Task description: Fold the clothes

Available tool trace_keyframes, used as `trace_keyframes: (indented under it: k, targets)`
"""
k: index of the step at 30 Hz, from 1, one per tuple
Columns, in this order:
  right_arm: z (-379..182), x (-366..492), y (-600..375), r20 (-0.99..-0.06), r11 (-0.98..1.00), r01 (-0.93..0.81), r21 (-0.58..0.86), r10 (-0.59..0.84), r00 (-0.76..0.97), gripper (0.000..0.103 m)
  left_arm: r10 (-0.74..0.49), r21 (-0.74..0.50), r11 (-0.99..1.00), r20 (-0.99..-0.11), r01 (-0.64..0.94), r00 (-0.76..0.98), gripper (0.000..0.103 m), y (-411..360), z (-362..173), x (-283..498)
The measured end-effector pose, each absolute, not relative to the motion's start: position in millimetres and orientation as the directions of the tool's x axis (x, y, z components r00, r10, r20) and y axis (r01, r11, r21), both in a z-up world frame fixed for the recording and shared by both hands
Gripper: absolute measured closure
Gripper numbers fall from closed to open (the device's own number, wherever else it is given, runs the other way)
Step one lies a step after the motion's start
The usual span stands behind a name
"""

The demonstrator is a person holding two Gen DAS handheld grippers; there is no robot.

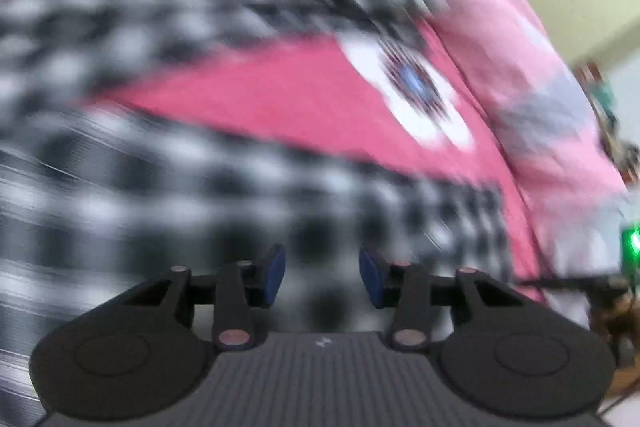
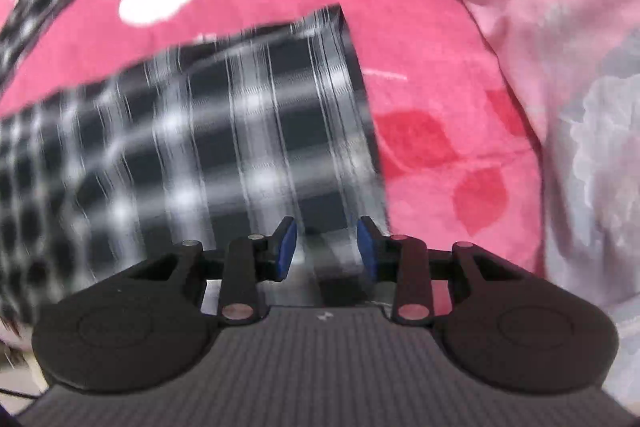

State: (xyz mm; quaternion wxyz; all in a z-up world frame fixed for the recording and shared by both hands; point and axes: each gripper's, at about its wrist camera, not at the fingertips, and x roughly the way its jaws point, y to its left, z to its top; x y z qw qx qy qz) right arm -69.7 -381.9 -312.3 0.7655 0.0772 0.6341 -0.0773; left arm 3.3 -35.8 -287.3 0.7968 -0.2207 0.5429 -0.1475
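Both tongs, left (image 1: 322,275) and right (image 2: 326,247), are hovering spread and empty over your soft, limp checked shirt (image 2: 240,131); pinch its straight edge.

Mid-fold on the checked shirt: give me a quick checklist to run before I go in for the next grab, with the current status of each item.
1. Left gripper free of cloth: ok, jaws apart, nothing between the pads.
2. Right gripper free of cloth: ok, jaws apart, nothing pinched.
3. Checked shirt lying on the pink bedspread: ok.
4. Shirt edge findable for the right side: ok, a straight edge runs just ahead of the gripper.
5. Shirt edge findable for the left side: cannot tell, that view is heavily blurred.
6. Fold lying flat and square: cannot tell, blur hides creases.
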Motion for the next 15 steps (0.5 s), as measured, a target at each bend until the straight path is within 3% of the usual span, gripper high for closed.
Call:
trace_keyframes:
  k: [5,12,15]
  targets:
    - [-321,-80,-388,-0.986,0.993,0.119,0.019,-0.001,0.166,0.071,-0.504,-0.461,0.861,-0.829,0.214,0.243,0.065,-115,-292,-17]
    - [-342,-89,-407,-0.990,0.991,0.136,0.019,0.000,0.139,0.071,-0.392,-0.276,0.828,-0.908,0.488,0.151,0.066,-172,-305,-54]
    - [-347,-91,-415,-0.989,0.986,0.156,0.065,0.042,0.143,0.081,-0.332,-0.197,0.807,-0.931,0.557,0.152,0.070,-189,-313,-66]
